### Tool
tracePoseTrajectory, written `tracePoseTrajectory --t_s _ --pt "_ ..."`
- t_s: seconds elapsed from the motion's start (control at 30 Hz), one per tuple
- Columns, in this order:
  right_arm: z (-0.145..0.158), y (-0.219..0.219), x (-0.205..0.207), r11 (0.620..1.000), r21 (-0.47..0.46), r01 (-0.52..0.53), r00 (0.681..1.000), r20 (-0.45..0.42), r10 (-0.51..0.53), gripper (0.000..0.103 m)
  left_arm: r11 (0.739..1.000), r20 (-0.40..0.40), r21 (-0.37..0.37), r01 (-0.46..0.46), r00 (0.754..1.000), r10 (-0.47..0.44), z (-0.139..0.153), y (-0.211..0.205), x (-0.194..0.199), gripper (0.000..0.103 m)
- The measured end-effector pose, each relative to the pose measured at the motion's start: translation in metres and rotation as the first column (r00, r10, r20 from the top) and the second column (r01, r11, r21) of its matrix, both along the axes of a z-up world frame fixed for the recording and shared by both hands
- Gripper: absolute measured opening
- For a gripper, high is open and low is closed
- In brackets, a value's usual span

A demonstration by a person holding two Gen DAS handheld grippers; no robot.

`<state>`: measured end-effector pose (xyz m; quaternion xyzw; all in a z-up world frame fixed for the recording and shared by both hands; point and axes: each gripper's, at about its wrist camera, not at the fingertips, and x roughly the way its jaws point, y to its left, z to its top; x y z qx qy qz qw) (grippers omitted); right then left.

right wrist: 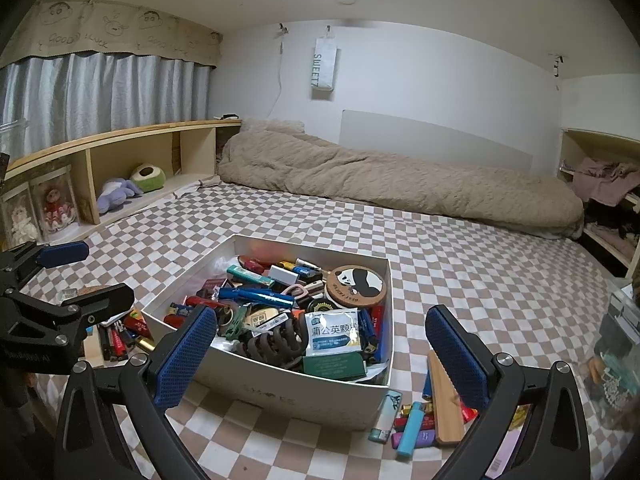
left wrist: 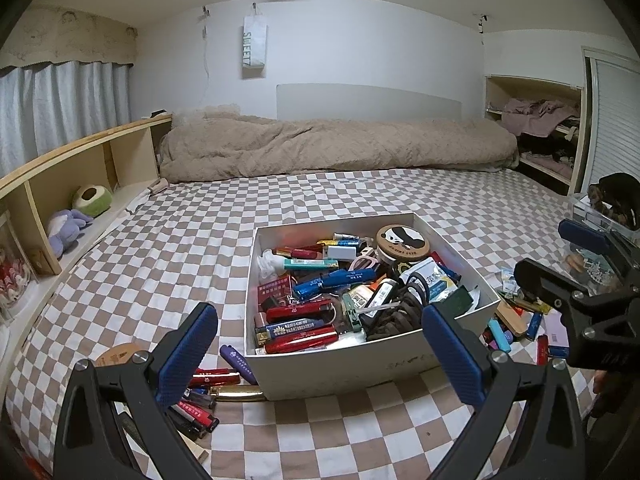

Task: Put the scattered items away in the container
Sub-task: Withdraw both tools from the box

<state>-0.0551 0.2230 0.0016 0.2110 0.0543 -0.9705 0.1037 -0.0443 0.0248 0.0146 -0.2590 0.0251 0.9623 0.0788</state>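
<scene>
Right wrist view: right gripper (right wrist: 320, 360) fingers (right wrist: 458, 356) spread wide, holding nothing.

A home bedroom: checkered bed (left wrist: 320, 196), rolled duvet (right wrist: 400, 184), curtains (right wrist: 104, 96).

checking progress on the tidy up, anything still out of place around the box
Yes. Lighters and small items still lie loose on the checkered bedsheet on both sides of the white box: one pile at its left, another at its right. Both grippers are open and empty.

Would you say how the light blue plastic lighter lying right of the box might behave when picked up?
The light blue plastic lighter looks small and rigid, so probably light. Its smooth casing may slip. It rests against other lighters, so those might shift.
</scene>
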Motion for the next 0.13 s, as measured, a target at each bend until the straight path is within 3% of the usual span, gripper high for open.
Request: tracePoseTrajectory --t_s 0.13 --pt "-0.0005 0.0003 -0.0008 1.0 -0.006 0.0 1.0 0.003 0.0 0.103 1.0 -0.007 -0.01 -0.014 1.0 0.014 0.0002 -0.0004 -0.0001 0.103"
